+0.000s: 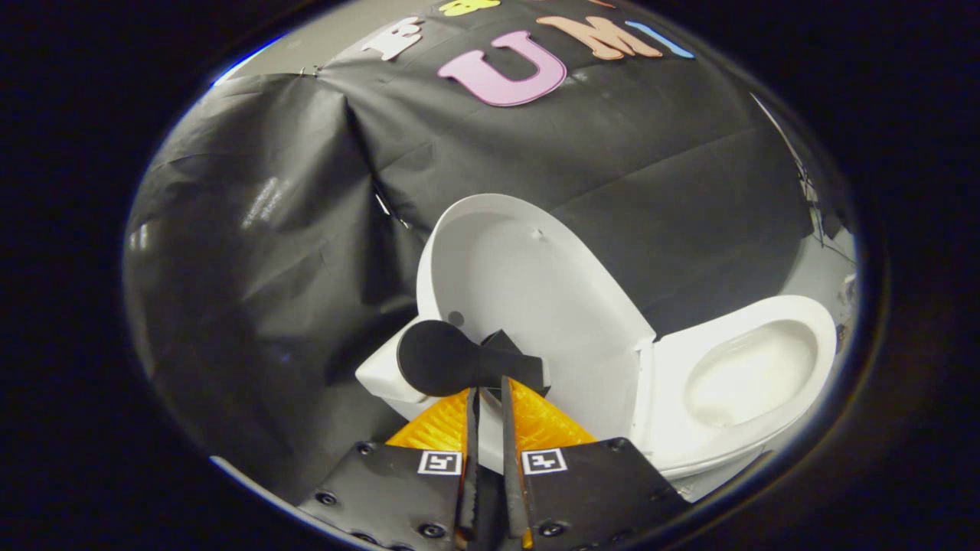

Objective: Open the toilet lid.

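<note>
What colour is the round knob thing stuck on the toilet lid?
Black, clear in the gripper view: the handle on the white lid, gripper fingers nearly closed at it.

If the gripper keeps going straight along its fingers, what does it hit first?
Most likely the black handle piece just ahead of the nearly shut gripper; its narrow end sits right at the fingertips, possibly already touching. Beyond it stands the raised toilet lid. Depth is hard to judge through the fisheye.

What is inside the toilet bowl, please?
The toilet bowl shows a bare white hollow; I see no object in it. Its nearest part hides behind the rim. The lid stands raised. The hand-held gripper has its fingers nearly together at a black handle.
</note>
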A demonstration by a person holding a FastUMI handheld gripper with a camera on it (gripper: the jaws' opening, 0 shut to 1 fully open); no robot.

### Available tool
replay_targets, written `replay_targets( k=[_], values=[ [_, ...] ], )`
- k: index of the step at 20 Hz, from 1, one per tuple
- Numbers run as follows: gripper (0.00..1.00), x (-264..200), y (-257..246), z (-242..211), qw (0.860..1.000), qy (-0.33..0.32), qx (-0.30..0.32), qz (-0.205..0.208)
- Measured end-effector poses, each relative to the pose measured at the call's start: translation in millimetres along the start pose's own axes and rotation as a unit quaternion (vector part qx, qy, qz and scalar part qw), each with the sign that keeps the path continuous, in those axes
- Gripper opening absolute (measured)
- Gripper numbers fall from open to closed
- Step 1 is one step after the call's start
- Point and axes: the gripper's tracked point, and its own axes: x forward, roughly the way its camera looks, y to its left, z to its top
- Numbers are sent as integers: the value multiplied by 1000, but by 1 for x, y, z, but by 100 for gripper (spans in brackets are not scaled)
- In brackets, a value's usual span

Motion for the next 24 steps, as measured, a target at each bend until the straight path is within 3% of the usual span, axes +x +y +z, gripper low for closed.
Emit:
replay_targets(
  k=[2, 5, 8, 10, 13, 15, 20, 24],
  values=[
    [14, 3, -1, -5, 999, 13, -31, 1],
    [14, 6, -2, -2, 1000, 13, -27, -2],
    [38, -1, 4, -5, 1000, 15, -16, 14],
    [54, -18, -6, 5, 999, -8, -46, -4],
    [78, -44, -5, 4, 997, 0, -77, 20],
    [93, -66, -19, 5, 994, 1, -107, 14],
    [95, -100, -51, 11, 991, 10, -133, 0],
    [99, -124, -81, 23, 980, 13, -195, -18]
  ],
)
